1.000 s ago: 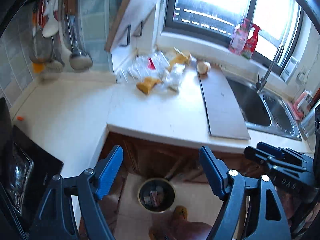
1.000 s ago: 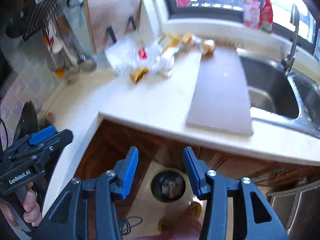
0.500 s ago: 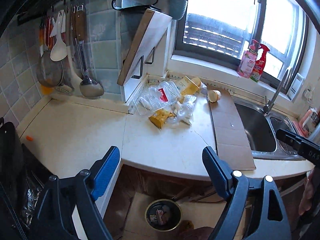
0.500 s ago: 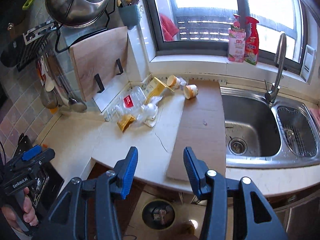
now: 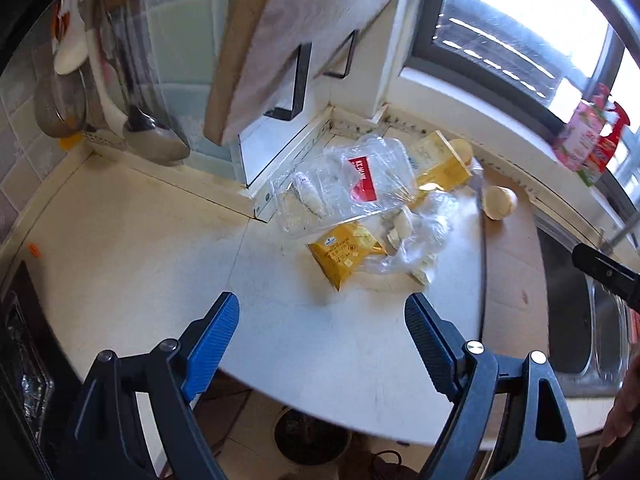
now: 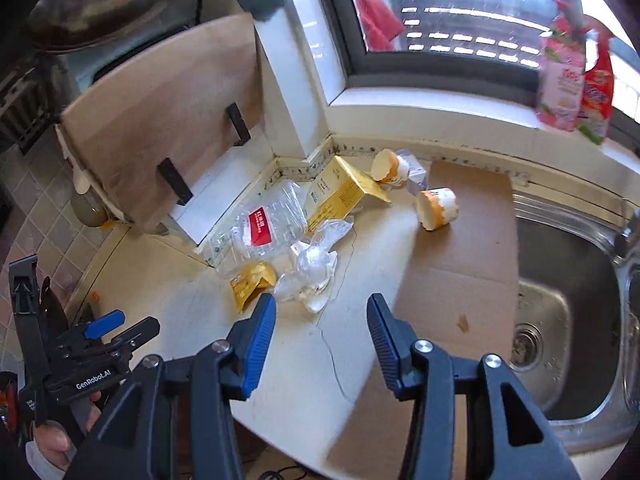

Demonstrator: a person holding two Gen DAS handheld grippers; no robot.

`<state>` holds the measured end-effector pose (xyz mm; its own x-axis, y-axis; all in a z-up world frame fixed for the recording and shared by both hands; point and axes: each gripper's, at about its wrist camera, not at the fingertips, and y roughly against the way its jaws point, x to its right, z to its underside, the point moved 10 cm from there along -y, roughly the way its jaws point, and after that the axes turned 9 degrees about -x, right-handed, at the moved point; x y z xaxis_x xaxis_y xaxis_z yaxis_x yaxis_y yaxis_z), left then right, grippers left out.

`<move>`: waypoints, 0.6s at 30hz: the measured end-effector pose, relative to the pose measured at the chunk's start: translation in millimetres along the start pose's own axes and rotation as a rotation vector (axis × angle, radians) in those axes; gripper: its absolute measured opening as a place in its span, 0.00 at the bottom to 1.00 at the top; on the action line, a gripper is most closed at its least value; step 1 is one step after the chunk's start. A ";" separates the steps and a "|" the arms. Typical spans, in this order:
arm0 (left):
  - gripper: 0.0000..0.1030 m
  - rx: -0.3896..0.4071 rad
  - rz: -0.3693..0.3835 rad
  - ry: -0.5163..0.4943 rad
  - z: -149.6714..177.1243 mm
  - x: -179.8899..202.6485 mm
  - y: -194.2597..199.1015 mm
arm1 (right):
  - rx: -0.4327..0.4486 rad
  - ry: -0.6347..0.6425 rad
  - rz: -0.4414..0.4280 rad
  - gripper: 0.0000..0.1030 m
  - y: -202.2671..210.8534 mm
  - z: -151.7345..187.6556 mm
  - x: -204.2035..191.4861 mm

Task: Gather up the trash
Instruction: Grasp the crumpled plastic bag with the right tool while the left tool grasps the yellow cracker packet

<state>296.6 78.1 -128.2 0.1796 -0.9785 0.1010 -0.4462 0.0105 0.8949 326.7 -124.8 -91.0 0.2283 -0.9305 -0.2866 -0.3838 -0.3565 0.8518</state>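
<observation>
Trash lies in the counter corner: a clear plastic clamshell with a red label (image 5: pixel 344 188) (image 6: pixel 260 224), a yellow snack packet (image 5: pixel 344 254) (image 6: pixel 250 282), crumpled clear plastic wrap (image 5: pixel 412 240) (image 6: pixel 312 268), a yellow carton (image 5: pixel 438 164) (image 6: pixel 340 192) and two paper cups on their sides (image 6: pixel 436 208) (image 6: pixel 386 166). My left gripper (image 5: pixel 322 320) is open and empty above the counter, short of the packet. My right gripper (image 6: pixel 322 318) is open and empty, just short of the wrap. A round bin (image 5: pixel 308 436) stands on the floor below the counter edge.
A brown cardboard sheet (image 6: pixel 460 248) lies beside the steel sink (image 6: pixel 560 304). A wooden cutting board (image 6: pixel 160 120) leans in a rack behind the trash. Utensils (image 5: pixel 100 80) hang on the tiled wall. Spray bottles (image 6: pixel 576 72) stand on the window sill.
Both grippers have moved forward over the counter toward the trash pile, which now looks much closer. Both stay open and empty.
</observation>
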 end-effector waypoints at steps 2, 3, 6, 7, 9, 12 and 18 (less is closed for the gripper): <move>0.81 -0.024 -0.004 0.021 -7.5 6.8 -22.0 | -0.049 0.004 -0.029 0.46 -31.4 -12.6 2.4; 0.81 -0.040 -0.009 0.028 -8.5 9.3 -31.9 | -0.075 0.007 -0.048 0.46 -47.5 -17.0 1.4; 0.81 -0.071 -0.027 0.046 -11.1 11.2 -54.2 | -0.145 0.019 -0.077 0.46 -92.5 -25.2 -5.0; 0.81 -0.078 -0.032 0.051 -11.0 11.0 -57.8 | -0.162 0.021 -0.082 0.46 -102.9 -26.4 -6.2; 0.81 -0.094 -0.044 0.071 -11.8 7.1 -66.1 | -0.199 0.033 -0.098 0.46 -131.0 -29.4 -12.1; 0.81 -0.115 -0.058 0.106 -15.0 -0.9 -77.7 | -0.241 0.048 -0.085 0.46 -161.1 -27.0 -15.3; 0.81 -0.157 -0.055 0.126 -29.2 -0.5 -102.8 | -0.221 0.059 -0.108 0.28 -170.8 -20.5 -6.6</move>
<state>368.1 83.5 -207.5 0.3125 -0.9452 0.0949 -0.2926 -0.0007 0.9562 409.1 -56.0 -225.7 0.3114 -0.8792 -0.3607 -0.1512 -0.4205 0.8946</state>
